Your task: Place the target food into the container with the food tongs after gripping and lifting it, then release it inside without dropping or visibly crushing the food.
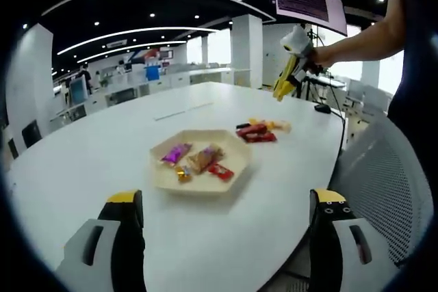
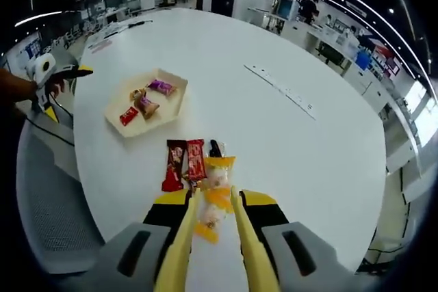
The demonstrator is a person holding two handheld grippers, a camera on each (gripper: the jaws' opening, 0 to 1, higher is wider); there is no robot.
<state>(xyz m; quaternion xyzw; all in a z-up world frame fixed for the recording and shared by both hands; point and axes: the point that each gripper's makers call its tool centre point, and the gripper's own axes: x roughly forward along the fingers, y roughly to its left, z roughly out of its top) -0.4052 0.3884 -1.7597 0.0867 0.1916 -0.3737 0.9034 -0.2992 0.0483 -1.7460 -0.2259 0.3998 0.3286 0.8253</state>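
Orange snack packet point(image 2: 212, 204) sat pinched in tongs point(image 2: 213, 237) clamped by right gripper point(image 2: 213, 254); tray point(image 2: 171, 111) lay ahead-left; left gripper point(image 1: 226, 237) gaped empty.

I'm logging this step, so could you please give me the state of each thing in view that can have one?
Tray: on the table, holding four wrapped snacks.
Tongs: held in the right gripper, closed on the yellow packet.
Yellow packet: gripped between the tong arms, not yet in the tray.
Red packets: lying loose on the table beside the tray.
Left gripper: open, holding nothing.
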